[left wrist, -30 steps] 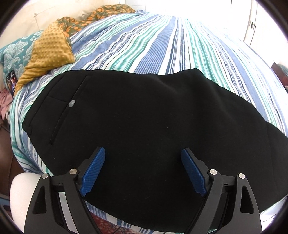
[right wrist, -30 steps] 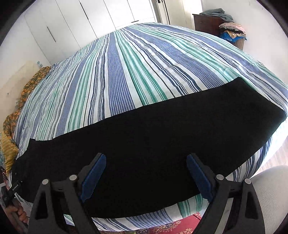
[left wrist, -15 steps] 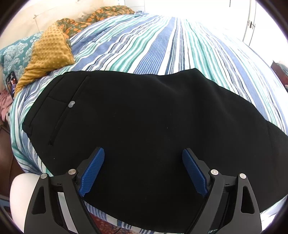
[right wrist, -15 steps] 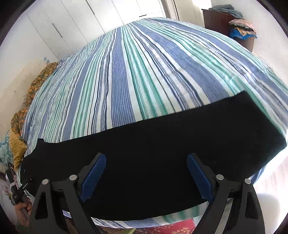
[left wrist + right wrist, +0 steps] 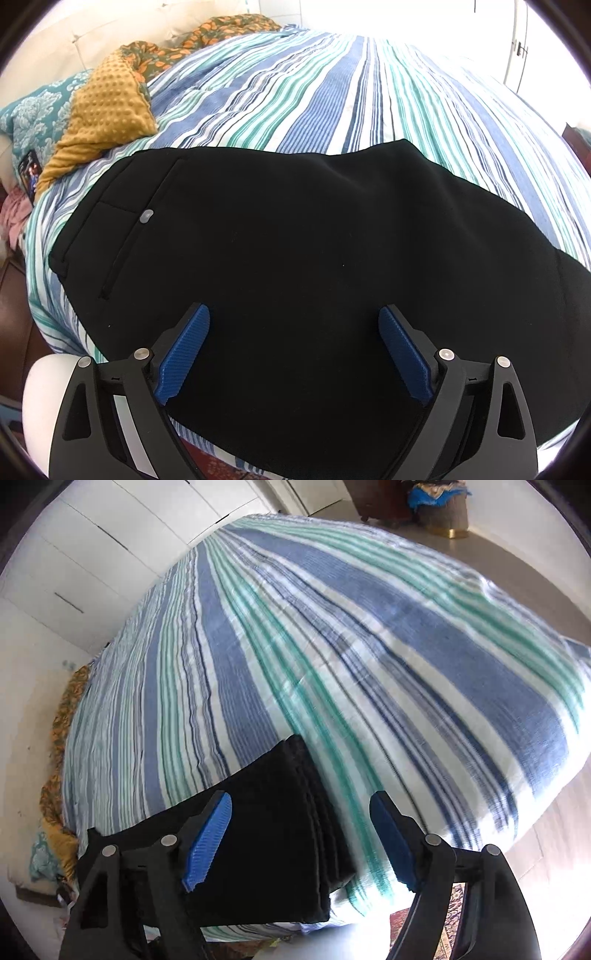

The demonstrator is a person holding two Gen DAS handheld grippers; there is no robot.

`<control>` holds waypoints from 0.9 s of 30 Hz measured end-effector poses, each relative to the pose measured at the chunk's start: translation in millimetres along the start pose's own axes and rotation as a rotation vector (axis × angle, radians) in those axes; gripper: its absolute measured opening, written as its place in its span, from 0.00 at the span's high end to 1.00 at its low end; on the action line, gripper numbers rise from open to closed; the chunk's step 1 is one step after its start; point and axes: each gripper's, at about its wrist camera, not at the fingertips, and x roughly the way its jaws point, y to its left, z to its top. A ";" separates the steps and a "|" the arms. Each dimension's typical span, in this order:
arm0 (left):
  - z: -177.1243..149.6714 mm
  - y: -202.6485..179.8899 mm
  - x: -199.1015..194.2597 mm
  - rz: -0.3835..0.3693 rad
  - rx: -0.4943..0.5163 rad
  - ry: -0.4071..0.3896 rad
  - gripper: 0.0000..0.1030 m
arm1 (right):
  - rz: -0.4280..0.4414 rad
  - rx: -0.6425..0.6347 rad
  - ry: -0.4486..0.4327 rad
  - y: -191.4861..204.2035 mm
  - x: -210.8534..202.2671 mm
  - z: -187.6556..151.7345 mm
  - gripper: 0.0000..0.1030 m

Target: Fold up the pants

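Right wrist view: right gripper point(image 5: 299, 834) hovering spread over hem end of black pants point(image 5: 273, 834) lying along striped bedspread point(image 5: 332, 646) edge; left gripper point(image 5: 293, 350) spread above seat. Pinching all hem layers squarely advised.

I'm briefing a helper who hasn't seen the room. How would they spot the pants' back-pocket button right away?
Find the striped bedspread and the black pants spread across it. Near their left end, beside the mustard dotted blanket, a small grey button sits by the pocket seam, the only pale spot on the black fabric.
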 end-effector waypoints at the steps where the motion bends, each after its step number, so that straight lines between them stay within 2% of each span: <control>1: -0.2 -0.1 0.0 0.001 0.002 -0.001 0.09 | 0.005 -0.009 0.009 1.4 6.3 -0.9 0.26; 5: -1.1 1.3 -1.0 -0.004 0.004 -0.002 0.09 | 0.014 0.027 0.031 -5.5 33.4 -4.6 0.26; 6: -1.2 1.5 -1.2 -0.004 0.005 -0.003 0.09 | 0.033 0.027 0.040 -7.7 38.7 -6.9 0.30; 8: -1.2 1.0 -1.2 -0.002 0.006 -0.003 0.09 | 0.102 0.008 0.088 -4.7 51.0 -8.9 0.33; 11: -1.5 -1.0 -0.6 0.005 0.006 -0.005 0.08 | 0.193 -0.024 0.147 2.0 59.2 -11.4 0.34; 13: -1.3 -1.9 0.0 0.010 0.008 -0.006 0.08 | 0.274 0.000 0.176 -0.1 62.9 -14.6 0.35; 16: -1.5 -3.0 0.8 0.016 0.013 -0.007 0.07 | 0.210 -0.020 0.205 1.7 71.1 -18.5 0.44; 17: -1.5 -3.1 0.8 0.016 0.013 -0.007 0.07 | 0.190 -0.021 0.209 2.9 73.1 -18.3 0.50; 19: -1.6 -3.2 0.8 0.015 0.012 -0.006 0.07 | 0.181 -0.027 0.210 6.3 75.2 -17.6 0.70; 20: -1.5 -3.1 0.8 0.014 0.012 -0.006 0.07 | 0.212 -0.021 0.215 7.1 75.6 -18.1 0.85; 23: -1.6 -3.1 0.8 0.015 0.012 -0.006 0.07 | 0.272 -0.005 0.192 15.6 69.1 -21.0 0.88; 27: -1.6 -3.2 0.9 0.013 0.008 -0.006 0.07 | 0.452 0.061 0.133 31.7 49.7 -28.4 0.89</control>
